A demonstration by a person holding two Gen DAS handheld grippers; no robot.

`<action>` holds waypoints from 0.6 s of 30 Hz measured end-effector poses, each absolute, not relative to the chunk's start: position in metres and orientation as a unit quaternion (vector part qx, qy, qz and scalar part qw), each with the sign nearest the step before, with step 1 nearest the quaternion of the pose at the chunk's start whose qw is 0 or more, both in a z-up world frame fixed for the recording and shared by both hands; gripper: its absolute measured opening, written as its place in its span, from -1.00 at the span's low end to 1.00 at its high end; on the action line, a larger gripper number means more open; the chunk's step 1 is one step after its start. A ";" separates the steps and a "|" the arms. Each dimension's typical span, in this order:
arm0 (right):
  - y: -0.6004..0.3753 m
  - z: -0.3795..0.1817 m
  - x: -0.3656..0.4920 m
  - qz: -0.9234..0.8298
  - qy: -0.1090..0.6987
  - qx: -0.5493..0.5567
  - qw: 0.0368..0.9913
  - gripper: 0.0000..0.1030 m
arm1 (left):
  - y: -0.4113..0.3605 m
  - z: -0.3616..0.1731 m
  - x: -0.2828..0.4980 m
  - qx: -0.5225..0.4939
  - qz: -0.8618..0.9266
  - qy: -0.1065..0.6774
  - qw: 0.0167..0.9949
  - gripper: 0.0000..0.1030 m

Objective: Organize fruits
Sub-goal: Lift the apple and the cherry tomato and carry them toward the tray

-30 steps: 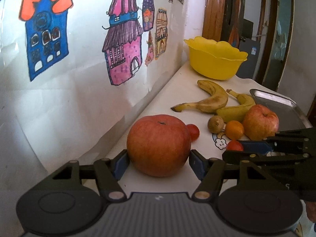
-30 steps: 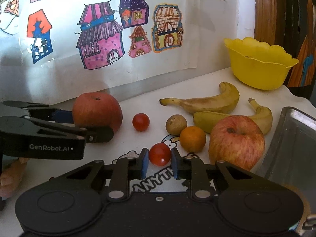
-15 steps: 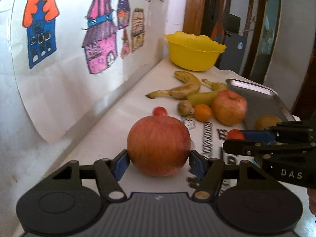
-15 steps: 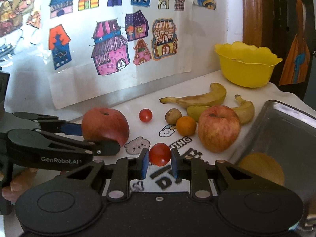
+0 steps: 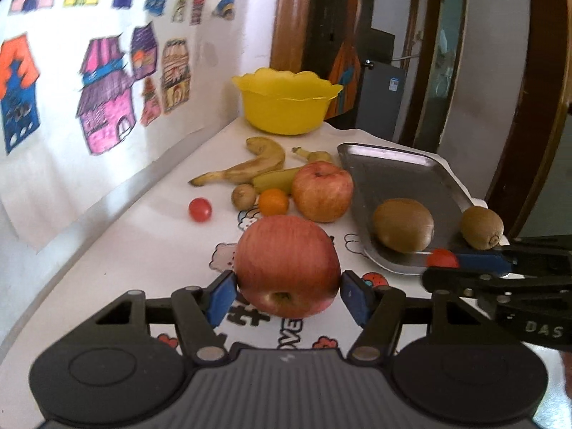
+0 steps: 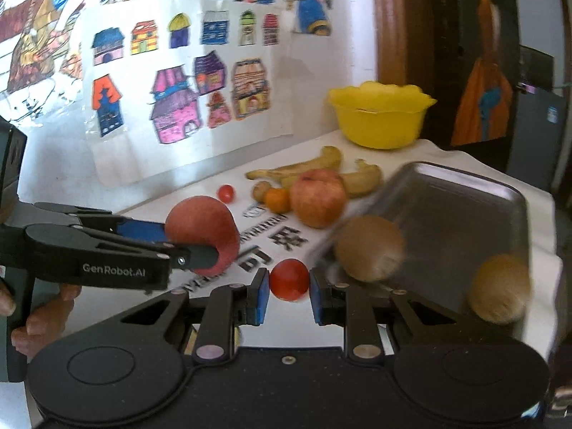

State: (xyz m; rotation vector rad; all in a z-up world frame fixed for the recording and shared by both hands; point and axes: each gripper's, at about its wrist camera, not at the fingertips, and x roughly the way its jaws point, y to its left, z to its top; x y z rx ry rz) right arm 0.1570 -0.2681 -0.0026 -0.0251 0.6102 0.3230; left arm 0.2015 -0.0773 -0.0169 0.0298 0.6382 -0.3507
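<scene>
The left gripper (image 5: 287, 291) points forward and tips down a bit. Its two blue pads squeeze a big red apple (image 5: 287, 268) and hold it up off the white table (image 5: 143, 250). A person's fingers (image 6: 46, 316) wrap the handle of that gripper at the near left.

The right gripper (image 6: 289, 295) tips down the same way, just to the right of the left one. Its pads are pinched almost all the way together on a little red tomato (image 6: 289, 279). The tomato hangs in the air by the near edge of the silver tray (image 5: 411, 178).

Now count the fruit. There are two apples: the one being held and another apple (image 5: 323, 191) sitting in the middle of the table. There are two tomatoes: the held one and a second tomato (image 5: 200, 209) on the table, farther left. Two bananas (image 5: 246, 169) lie at the far side, near the yellow bowl (image 5: 284, 107). One small orange (image 5: 273, 202) sits just left of the table apple. One little brown fruit (image 5: 243, 196) sits left of the orange. Two kiwis (image 5: 403, 225) rest at the near end of the tray.
</scene>
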 end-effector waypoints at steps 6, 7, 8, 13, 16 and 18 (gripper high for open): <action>-0.286 -0.006 0.148 0.148 0.300 -0.001 0.942 -0.51 | -0.083 -0.015 0.205 0.021 -0.168 0.309 0.936 0.31; -0.287 -0.007 0.148 0.149 0.299 0.001 0.943 -0.51 | -0.084 -0.015 0.207 0.023 -0.170 0.307 0.936 0.31; -0.288 -0.007 0.149 0.150 0.299 0.003 0.942 -0.51 | -0.084 -0.016 0.208 0.026 -0.171 0.305 0.936 0.32; -0.284 -0.011 0.157 0.158 0.300 0.010 0.941 -0.51 | -0.089 -0.021 0.214 0.043 -0.173 0.308 0.934 0.36; -0.282 -0.014 0.162 0.160 0.302 0.013 0.940 -0.51 | -0.091 -0.024 0.221 0.052 -0.170 0.308 0.935 0.37; -0.280 -0.015 0.164 0.161 0.303 0.014 0.939 -0.51 | -0.091 -0.027 0.227 0.056 -0.168 0.309 0.934 0.33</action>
